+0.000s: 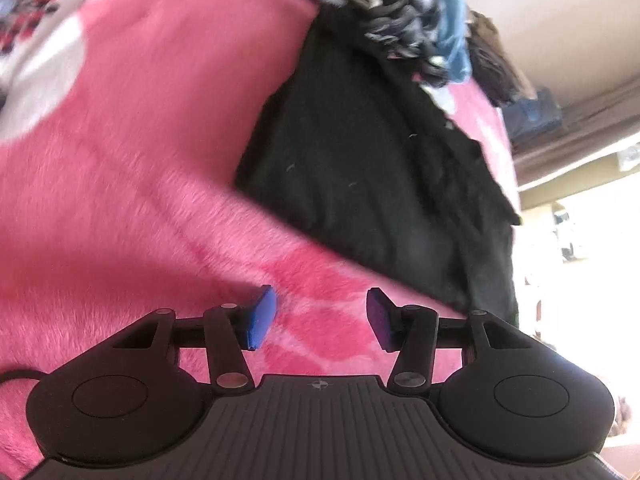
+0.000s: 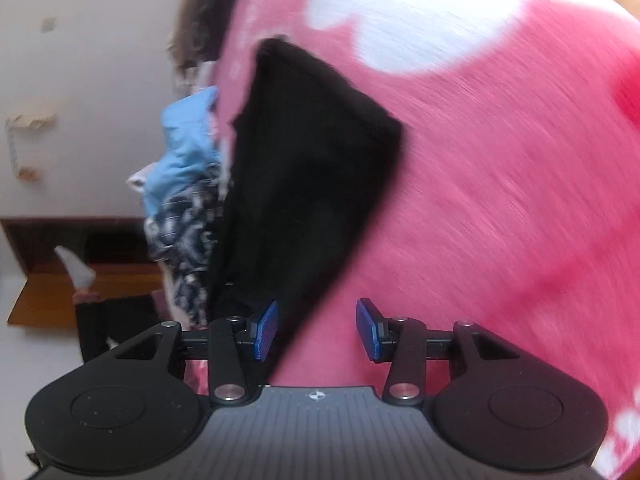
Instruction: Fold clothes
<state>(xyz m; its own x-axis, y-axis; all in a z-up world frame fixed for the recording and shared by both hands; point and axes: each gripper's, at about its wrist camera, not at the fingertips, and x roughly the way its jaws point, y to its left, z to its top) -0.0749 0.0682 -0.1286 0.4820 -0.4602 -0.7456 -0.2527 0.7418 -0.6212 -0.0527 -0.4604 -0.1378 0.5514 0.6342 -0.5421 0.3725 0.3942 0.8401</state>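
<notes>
**Black garment lying flat on the pink blanket, both grippers empty**

Black garment point(image 1: 360, 168) is lying spread on a fuzzy pink blanket point(image 1: 132, 184), folded into a rough slab with a straight near edge and a ragged far edge. In the right wrist view the same black garment point(image 2: 304, 176) is showing as a long wedge running away from the camera, its near end reaching down beside the left finger of the right gripper point(image 2: 316, 330).

A heap of other clothes is crowding the garment's far side: a black-and-white patterned piece point(image 1: 400, 12) and a light blue piece point(image 1: 450, 12) are sitting against its edge. From the right wrist the blue piece point(image 2: 184, 152) and the patterned piece point(image 2: 188, 248) are piling up along the garment's left edge.

The left gripper point(image 1: 318, 318) is hovering over bare pink blanket, just short of the garment's near edge, its jaws spread apart with nothing between them. The right gripper's jaws are likewise released and empty, the pink blanket point(image 2: 500, 200) showing between them.

No readable writing is showing; only a small round emblem is sitting on each gripper body.

The blanket is carrying large white patches with a red-and-dark print. Beyond it a pale wall point(image 2: 88, 80) and dark wooden furniture point(image 2: 60, 248) are standing; both views are blurred.
</notes>
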